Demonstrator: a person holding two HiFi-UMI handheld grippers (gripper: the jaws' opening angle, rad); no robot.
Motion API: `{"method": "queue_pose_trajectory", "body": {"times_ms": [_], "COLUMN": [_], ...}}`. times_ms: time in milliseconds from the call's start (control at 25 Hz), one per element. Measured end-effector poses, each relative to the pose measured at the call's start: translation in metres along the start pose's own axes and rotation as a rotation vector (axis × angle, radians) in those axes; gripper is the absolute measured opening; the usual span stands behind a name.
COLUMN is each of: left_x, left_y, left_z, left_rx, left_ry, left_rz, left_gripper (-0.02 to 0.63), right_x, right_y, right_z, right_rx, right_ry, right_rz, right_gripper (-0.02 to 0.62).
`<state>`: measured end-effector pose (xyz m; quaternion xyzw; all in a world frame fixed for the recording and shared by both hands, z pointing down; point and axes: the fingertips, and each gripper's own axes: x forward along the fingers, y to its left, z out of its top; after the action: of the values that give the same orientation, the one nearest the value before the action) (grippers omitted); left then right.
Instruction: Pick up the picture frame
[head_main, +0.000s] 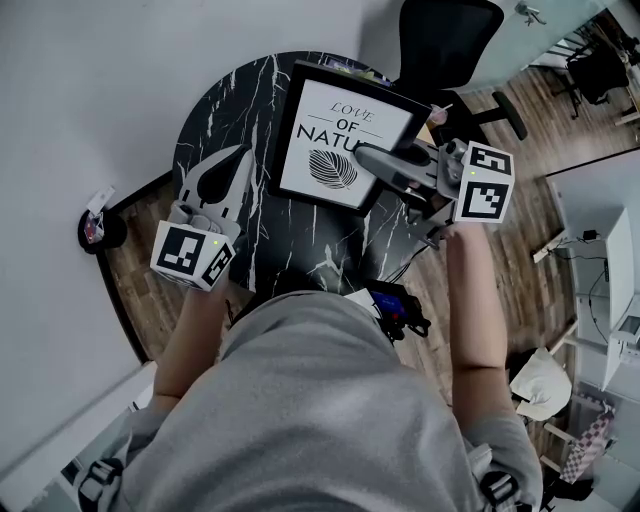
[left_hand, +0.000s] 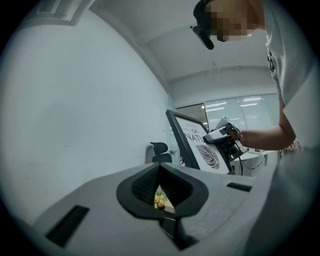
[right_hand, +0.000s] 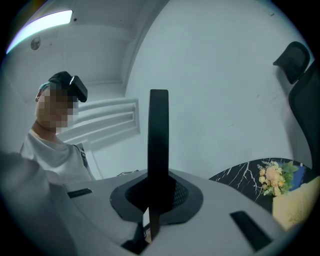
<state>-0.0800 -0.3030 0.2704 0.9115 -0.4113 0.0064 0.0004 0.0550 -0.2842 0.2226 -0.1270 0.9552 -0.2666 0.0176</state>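
The picture frame (head_main: 335, 140) is black-edged, with a white print of lettering and a leaf. It tilts above the round black marble table (head_main: 230, 90). My right gripper (head_main: 375, 160) is shut on the frame's right edge. In the right gripper view the frame's thin black edge (right_hand: 159, 145) stands upright between the jaws. My left gripper (head_main: 235, 160) hovers over the table's left side, apart from the frame, shut with nothing held. From the left gripper view the frame (left_hand: 197, 145) and the right gripper (left_hand: 225, 137) show ahead.
A black office chair (head_main: 445, 40) stands beyond the table. A small bunch of flowers (right_hand: 272, 177) lies on the marble top. A white wall runs along the left. A black device with cables (head_main: 395, 305) sits by the table's near edge.
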Motion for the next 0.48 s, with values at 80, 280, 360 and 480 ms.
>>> {"method": "queue_pose_trajectory", "body": {"times_ms": [80, 280, 360, 480], "left_x": [0.0009, -0.0004, 0.0009, 0.0032], "left_y": [0.0001, -0.0003, -0.0001, -0.0004], "left_z": [-0.0024, -0.0047, -0.0051, -0.0048], "left_rx": [-0.002, -0.003, -0.001, 0.001], "left_ry": [0.004, 0.004, 0.006, 0.006], "left_rz": [0.000, -0.002, -0.003, -0.008], "left_gripper": [0.006, 0.006, 0.006, 0.006], "right_x": [-0.0002, 0.0008, 0.0005, -0.0010], "right_y": [-0.0016, -0.0001, -0.0012, -0.0034], "right_z": [-0.0014, -0.0065, -0.0063, -0.0051], "right_rx": [-0.001, -0.010, -0.009, -0.005], "right_ry": [0.004, 0.026, 0.025, 0.017], "right_rz": [-0.001, -0.002, -0.001, -0.003], "right_gripper": [0.030, 0.030, 0.030, 0.031]}}
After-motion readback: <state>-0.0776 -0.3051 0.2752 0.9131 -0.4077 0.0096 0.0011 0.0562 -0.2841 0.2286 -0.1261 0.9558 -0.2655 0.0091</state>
